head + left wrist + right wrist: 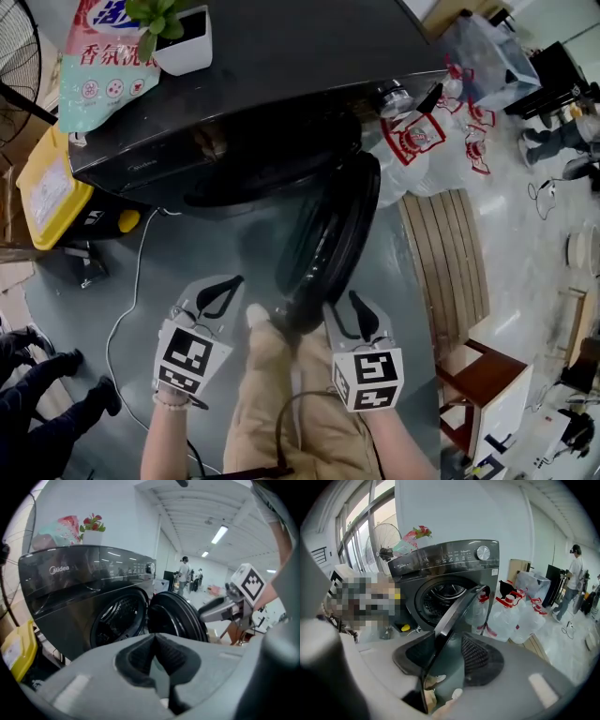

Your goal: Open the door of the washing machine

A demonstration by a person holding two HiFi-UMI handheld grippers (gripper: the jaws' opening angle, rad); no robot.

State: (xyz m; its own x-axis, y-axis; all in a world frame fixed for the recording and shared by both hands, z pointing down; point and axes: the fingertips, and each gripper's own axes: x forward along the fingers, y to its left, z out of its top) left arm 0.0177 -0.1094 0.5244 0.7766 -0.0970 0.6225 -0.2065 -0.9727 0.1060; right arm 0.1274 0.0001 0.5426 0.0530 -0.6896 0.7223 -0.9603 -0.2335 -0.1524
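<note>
A dark front-loading washing machine (234, 112) stands ahead, its round door (328, 234) swung out towards me, the drum (117, 618) showing behind it. My right gripper (336, 314) is at the door's free edge. In the right gripper view the door (459, 609) runs edge-on between the jaws of the right gripper (447, 653), close against the left pad (415, 651), with a gap to the right pad (480, 656). My left gripper (220, 295) hangs left of the door, shut and empty; the left gripper (156, 656) shows its pads together.
A detergent bag (103, 56) and a white plant pot (183, 42) sit on the machine's top. A yellow container (47, 187) and a cable (131, 291) lie to its left. Water bottles (422, 141), a slatted wooden board (450, 262) and a brown stool (483, 384) stand right.
</note>
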